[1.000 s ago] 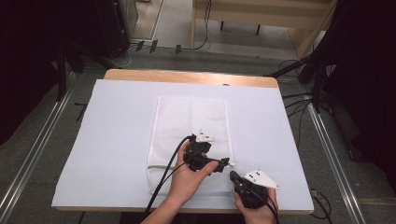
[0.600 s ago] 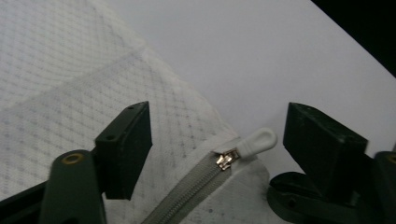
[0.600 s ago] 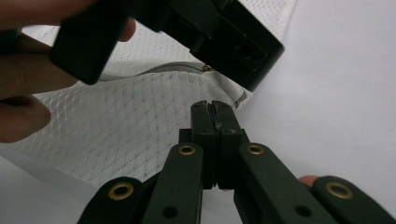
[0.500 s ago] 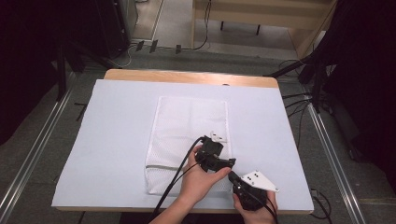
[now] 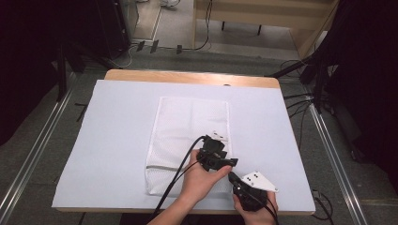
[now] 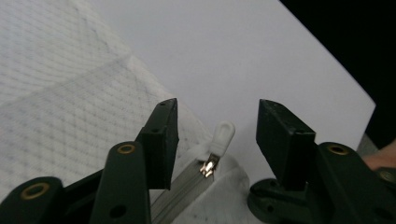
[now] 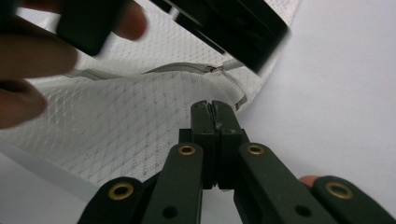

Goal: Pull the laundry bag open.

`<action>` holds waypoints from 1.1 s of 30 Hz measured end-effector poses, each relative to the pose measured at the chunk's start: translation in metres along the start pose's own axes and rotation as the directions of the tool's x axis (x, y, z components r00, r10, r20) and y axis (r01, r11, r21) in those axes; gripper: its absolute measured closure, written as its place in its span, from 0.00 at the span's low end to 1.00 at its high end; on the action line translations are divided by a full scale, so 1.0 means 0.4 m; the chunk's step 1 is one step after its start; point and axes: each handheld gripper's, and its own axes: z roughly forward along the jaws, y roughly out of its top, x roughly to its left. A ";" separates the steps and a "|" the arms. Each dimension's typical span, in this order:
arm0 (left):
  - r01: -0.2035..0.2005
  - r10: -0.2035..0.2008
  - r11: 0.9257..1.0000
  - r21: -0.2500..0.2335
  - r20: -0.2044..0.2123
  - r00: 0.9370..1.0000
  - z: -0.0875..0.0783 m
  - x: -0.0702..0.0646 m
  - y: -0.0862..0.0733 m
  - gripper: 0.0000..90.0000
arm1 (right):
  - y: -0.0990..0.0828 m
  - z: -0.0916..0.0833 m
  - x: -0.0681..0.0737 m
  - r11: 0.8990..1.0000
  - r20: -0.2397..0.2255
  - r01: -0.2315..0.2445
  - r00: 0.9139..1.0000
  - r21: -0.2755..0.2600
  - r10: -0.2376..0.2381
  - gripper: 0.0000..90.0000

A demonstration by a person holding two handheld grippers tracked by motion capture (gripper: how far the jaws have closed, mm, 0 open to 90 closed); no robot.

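Observation:
A white mesh bag [image 5: 187, 126] lies flat on the white-covered table [image 5: 117, 140], with a grey zipper [image 5: 162, 166] running across its near end. In the left gripper view, the white zipper pull [image 6: 223, 134] and its metal slider [image 6: 208, 166] lie between the jaws of my open left gripper [image 6: 217, 128], which touch neither. In the high view, my left gripper [image 5: 231, 162] hovers over the bag's near right corner. My right gripper [image 7: 212, 106] is shut and appears to pinch the mesh bag [image 7: 140, 121] at its corner edge, just below the zipper's end [image 7: 215, 69]. It sits by the table's near edge [image 5: 232, 176].
The table's wooden far edge [image 5: 187, 77] shows beyond the white cover. Black cables [image 5: 178, 180] trail from both grippers across the bag's near end. Metal rails [image 5: 333, 159] and floor cables flank the table.
My left gripper has moved right along the zipper, from the bag's middle to its near right corner. The right gripper has barely moved.

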 end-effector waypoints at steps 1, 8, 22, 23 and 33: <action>-0.023 0.023 1.000 0.013 -0.014 1.000 0.015 -0.006 0.002 0.58 | 0.000 -0.001 0.002 1.000 -0.002 0.007 1.000 0.000 -0.007 1.00; -0.048 0.048 0.999 -0.003 0.016 0.999 -0.001 0.011 -0.007 0.91 | -0.003 0.002 -0.004 1.000 -0.003 0.004 1.000 0.009 -0.004 1.00; 0.068 -0.059 0.996 -0.063 0.137 0.989 -0.056 0.073 -0.064 0.98 | 0.003 0.000 -0.003 1.000 0.034 -0.004 0.999 0.004 0.003 1.00; 0.069 -0.060 0.995 -0.066 0.139 0.989 -0.058 0.077 -0.068 0.98 | 0.005 -0.001 -0.005 1.000 0.035 -0.005 0.999 0.003 0.005 1.00; 0.041 -0.036 0.997 -0.071 0.058 0.998 -0.088 0.108 -0.102 0.98 | 0.015 -0.010 -0.006 1.000 0.053 0.012 0.999 -0.007 -0.012 1.00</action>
